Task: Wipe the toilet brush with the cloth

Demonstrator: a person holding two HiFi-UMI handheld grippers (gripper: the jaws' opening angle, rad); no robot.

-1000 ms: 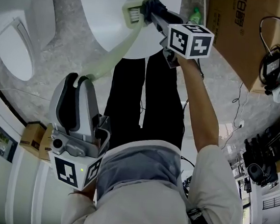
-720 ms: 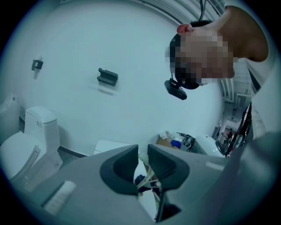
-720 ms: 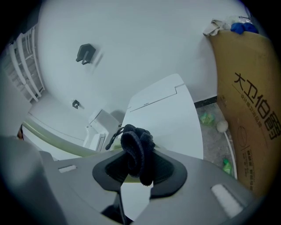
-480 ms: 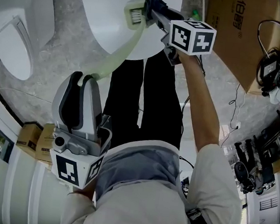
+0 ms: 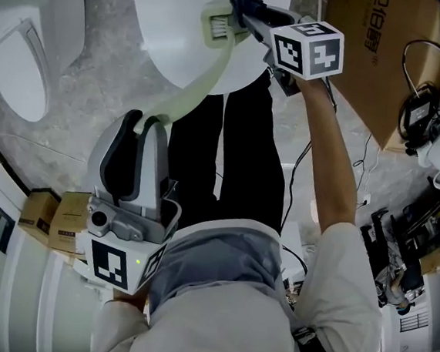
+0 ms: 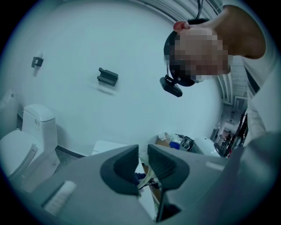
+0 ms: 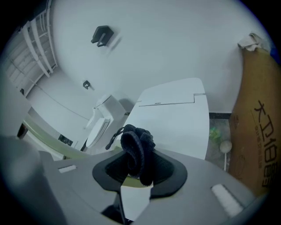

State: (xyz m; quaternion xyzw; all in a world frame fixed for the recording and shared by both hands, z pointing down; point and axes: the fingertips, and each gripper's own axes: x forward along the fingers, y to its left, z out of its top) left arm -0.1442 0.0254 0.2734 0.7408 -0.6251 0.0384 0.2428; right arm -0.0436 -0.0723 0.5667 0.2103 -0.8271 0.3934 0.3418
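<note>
The left gripper [image 5: 142, 121] has its fingers nearly together, clamped on the handle of the pale green plastic toilet brush [image 5: 189, 92]. The right gripper [image 5: 237, 10] pinches a dark bunched cloth [image 7: 137, 149] tight between its fingers, against the brush's head.

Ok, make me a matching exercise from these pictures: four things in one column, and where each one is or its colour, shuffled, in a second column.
1. toilet brush
2. cloth
3. toilet
4. cardboard box

A. pinched in the right claw
B. white, upper left of the head view
C. handle end in the left claw
D. brown, upper right of the head view

Pairs: 1-C, 2-A, 3-B, 4-D
</note>
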